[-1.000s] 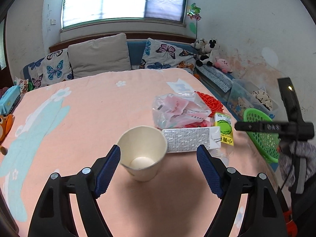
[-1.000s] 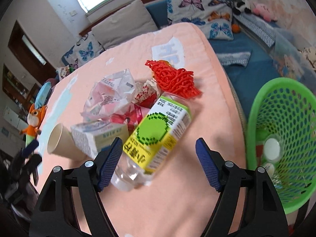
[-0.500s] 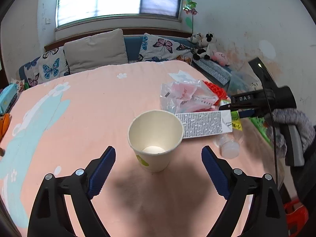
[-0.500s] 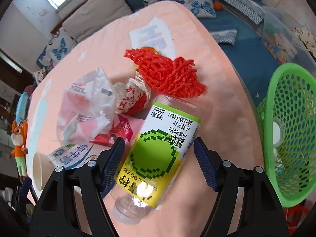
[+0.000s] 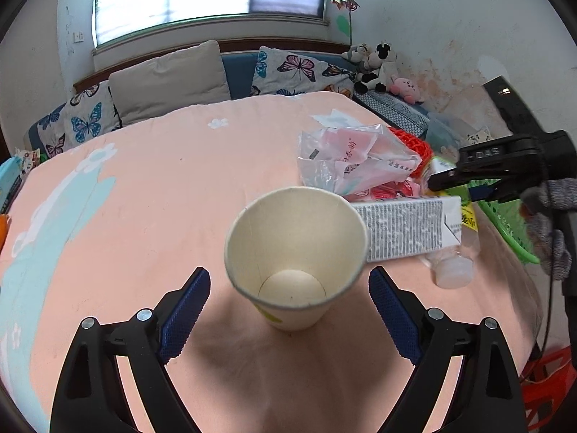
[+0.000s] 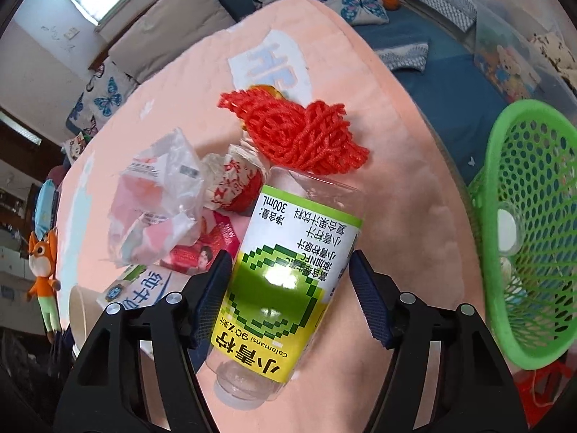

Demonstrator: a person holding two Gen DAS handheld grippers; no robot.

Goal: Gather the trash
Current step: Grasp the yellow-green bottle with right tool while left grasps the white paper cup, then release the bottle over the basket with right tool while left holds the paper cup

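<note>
Desk covered in a peach-pink printed cloth (image 5: 151, 187) carried the litter, grouped toward its right edge. Green perforated plastic basket (image 6: 519, 231) stood just off that edge, some items already inside; judged the drop point, placed within easy reach.

Clear plastic bottle with yellow-green label (image 6: 288, 281) lay on its side, cap end toward the camera. Right tool (image 6: 288, 288) was spread wide, one jaw on each side of the label, not clearly clamped; judged a straddle before closing.

White paper cup (image 5: 295, 252) stood upright and empty, touching a white grey-printed carton (image 5: 407, 231). Left tool (image 5: 288, 306) was wide, jaws flanking the cup without contact.

Crumpled clear wrapper (image 5: 346, 158) and red mesh netting (image 6: 299, 137) remained.
</note>
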